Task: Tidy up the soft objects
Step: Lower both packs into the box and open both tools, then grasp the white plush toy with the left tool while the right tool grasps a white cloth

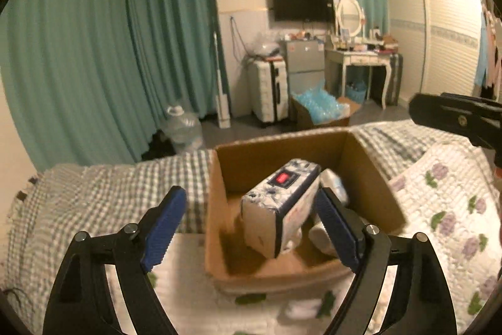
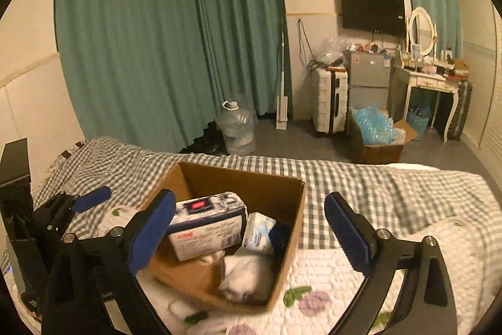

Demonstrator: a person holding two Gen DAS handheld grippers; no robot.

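Note:
An open cardboard box point(image 1: 269, 149) point(image 2: 295, 209) sits on the bed. Inside it a blue-and-white tissue pack point(image 1: 279, 203) point(image 2: 207, 225) leans on end, beside a small light-blue packet point(image 2: 259, 233) and a white soft bundle point(image 2: 248, 278). My left gripper point(image 1: 251, 228) is open and empty, just in front of the box; it also shows at the left of the right wrist view point(image 2: 84, 203). My right gripper point(image 2: 249, 237) is open and empty, above the box's near side; its body shows at the right of the left wrist view point(image 1: 458, 118).
The bed has a checked sheet point(image 1: 103, 187) and a white flowered quilt point(image 1: 448, 203). Beyond it stand teal curtains point(image 2: 163, 36), a water jug point(image 2: 235, 127), a white suitcase point(image 2: 329, 99), a box of blue plastic point(image 2: 376, 134) and a dressing table point(image 2: 429, 83).

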